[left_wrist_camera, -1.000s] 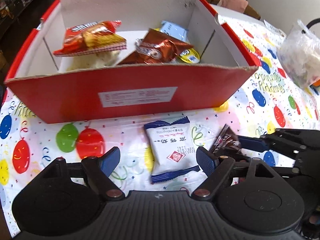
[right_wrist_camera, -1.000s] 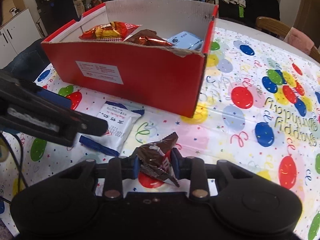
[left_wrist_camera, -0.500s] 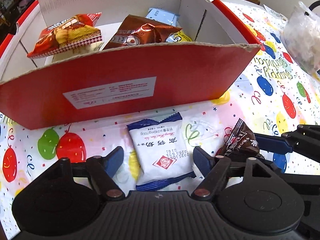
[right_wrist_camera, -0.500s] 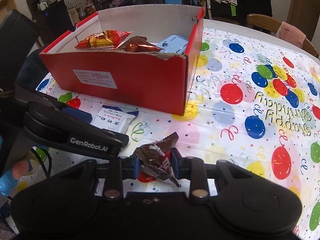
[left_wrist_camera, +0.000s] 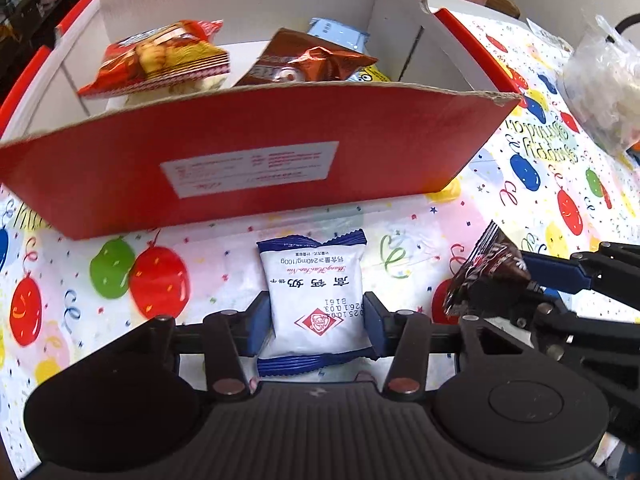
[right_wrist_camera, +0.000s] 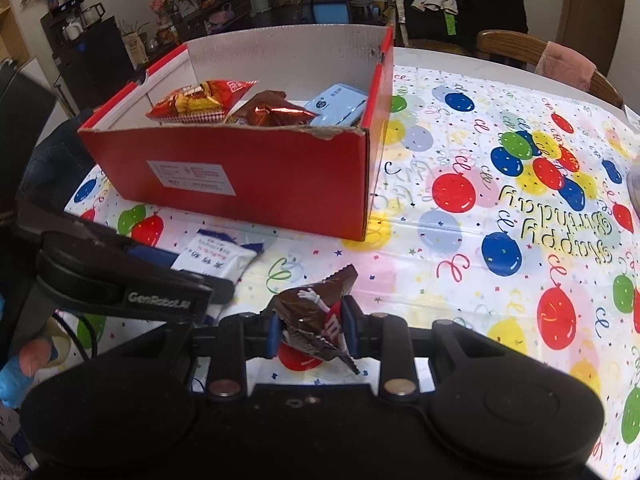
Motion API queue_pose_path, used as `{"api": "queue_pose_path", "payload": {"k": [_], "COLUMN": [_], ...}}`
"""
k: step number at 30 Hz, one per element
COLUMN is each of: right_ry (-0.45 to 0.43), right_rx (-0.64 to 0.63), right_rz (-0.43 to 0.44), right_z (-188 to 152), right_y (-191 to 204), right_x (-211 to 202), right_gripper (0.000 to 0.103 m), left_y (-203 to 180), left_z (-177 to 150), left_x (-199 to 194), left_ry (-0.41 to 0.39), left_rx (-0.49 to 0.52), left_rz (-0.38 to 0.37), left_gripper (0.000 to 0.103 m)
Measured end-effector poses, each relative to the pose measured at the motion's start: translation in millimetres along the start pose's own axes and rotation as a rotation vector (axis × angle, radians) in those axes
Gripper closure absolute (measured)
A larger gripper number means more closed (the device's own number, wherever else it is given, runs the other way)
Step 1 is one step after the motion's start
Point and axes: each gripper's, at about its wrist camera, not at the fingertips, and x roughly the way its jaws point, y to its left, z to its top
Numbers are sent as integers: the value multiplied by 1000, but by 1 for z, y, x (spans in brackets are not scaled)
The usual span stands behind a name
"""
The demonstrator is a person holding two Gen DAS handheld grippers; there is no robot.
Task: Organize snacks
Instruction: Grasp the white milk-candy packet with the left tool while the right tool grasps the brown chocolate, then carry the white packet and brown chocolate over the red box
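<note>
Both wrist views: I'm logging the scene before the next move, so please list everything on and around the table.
box: one, red outside, white inside, on the table, open top
red bag: one, in the box, left side
brown bag: one, in the box, middle
blue pack: one, pale blue, in the box, right side
yellow packet: one, mostly hidden behind the brown bag
white packet: one, white with blue ends, before the box
chocolate packet: one, dark brown
clear bag: one, at the table's right edge
tablecloth: one, white with balloons
chair: one, wooden, pink cloth on it
left gripper: black, jaws just closing, pads against the white packet
right gripper: black, shut on the chocolate packet
</note>
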Motion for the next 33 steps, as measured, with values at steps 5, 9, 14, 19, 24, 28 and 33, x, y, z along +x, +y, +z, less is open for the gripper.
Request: {"api": "queue_pose_path", "payload": {"k": [5,9,14,19,24,28,33], "right_ry": [-16,-38,-65,-112,-166,-209,-256], "right_rx": [41,73,99,95,83,64,29], "right_rz": [0,4,23,44,62,65,63], "right_z": [0,1,6,15,31,47,69], "right_y": [-1,1,5,14,21,26,33], "right_x": [-9,-18,-33,-50,-67,-76,-79], "right_gripper": [75,75,75,75,75,75,75], "left_y": [14,25,30,32,32,36,47], "left_z": [-8,-14,-17,-18,-14,-6,11], "left_x": [-17,-35,-62,-90,-114,-129,-142], "left_ry": [-25,-61,-128,-195,-265,-309,-367], "left_rx": [-24,-37,-21,3,19,17,0], "left_rz": [-9,-11,6,-2,-10,1,23], "left_gripper": [55,55,55,55,55,55,55]}}
